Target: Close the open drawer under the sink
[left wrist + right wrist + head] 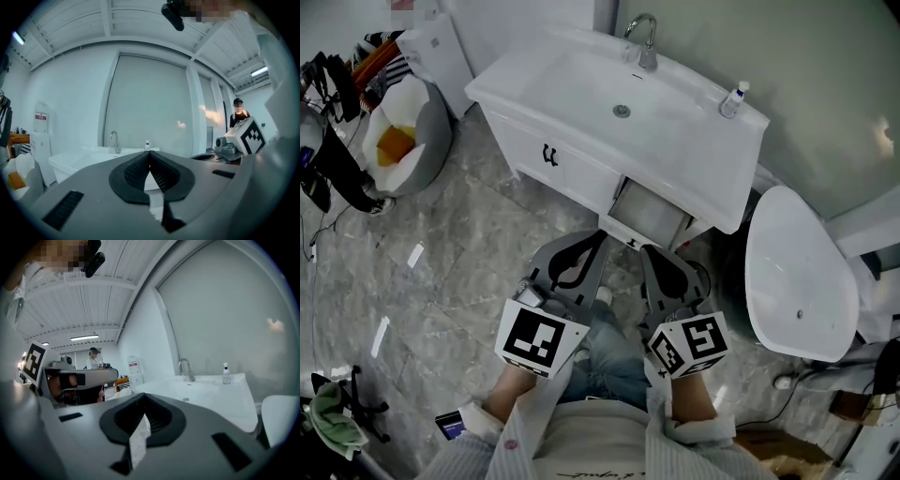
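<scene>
- My left gripper (598, 240): jaws pressed together, nothing between them.
- My right gripper (651, 253): jaws likewise together, empty.
- Drawer (651, 214) stands open under the sink (572, 80), near both grippers' tips.

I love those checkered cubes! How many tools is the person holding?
2. The left tool and the right tool sit side by side, both pointing at the open drawer; none seem hidden.
</scene>
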Motion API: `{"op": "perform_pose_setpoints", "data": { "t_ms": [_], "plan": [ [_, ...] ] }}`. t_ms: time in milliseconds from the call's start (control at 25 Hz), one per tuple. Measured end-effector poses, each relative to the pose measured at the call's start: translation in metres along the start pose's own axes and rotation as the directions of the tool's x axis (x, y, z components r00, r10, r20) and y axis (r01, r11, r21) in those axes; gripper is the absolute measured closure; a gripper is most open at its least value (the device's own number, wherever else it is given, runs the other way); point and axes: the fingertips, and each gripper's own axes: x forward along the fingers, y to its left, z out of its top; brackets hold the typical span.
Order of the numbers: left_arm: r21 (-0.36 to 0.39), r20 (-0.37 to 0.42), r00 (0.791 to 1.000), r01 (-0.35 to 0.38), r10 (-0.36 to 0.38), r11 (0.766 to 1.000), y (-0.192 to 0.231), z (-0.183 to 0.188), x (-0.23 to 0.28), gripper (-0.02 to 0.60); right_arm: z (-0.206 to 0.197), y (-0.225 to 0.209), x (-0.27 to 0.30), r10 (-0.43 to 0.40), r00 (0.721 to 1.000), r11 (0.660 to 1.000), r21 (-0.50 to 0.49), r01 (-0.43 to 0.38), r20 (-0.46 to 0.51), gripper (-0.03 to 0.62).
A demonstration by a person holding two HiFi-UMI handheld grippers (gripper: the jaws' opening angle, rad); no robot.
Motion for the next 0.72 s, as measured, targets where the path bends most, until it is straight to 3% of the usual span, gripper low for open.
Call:
{"op": "perform_pose_setpoints", "data": {
  "t_ms": [360,720],
  "plan": [
    [0.012,0.012,0.998,0.064,-0.064,0.998,0.035,0.026,0.085,0.566,0.038,-0.061,0.061,-0.049,0.999,0.999,-0.015,0.049,0.017,0.585],
    [0.023,0.012,0.982,0.186,-0.186,0.982,0.030,0.032,0.136,0.566,0.048,-0.102,0.073,-0.156,0.988,0.988,-0.001,0.156,0.025,0.583]
  ]
}}
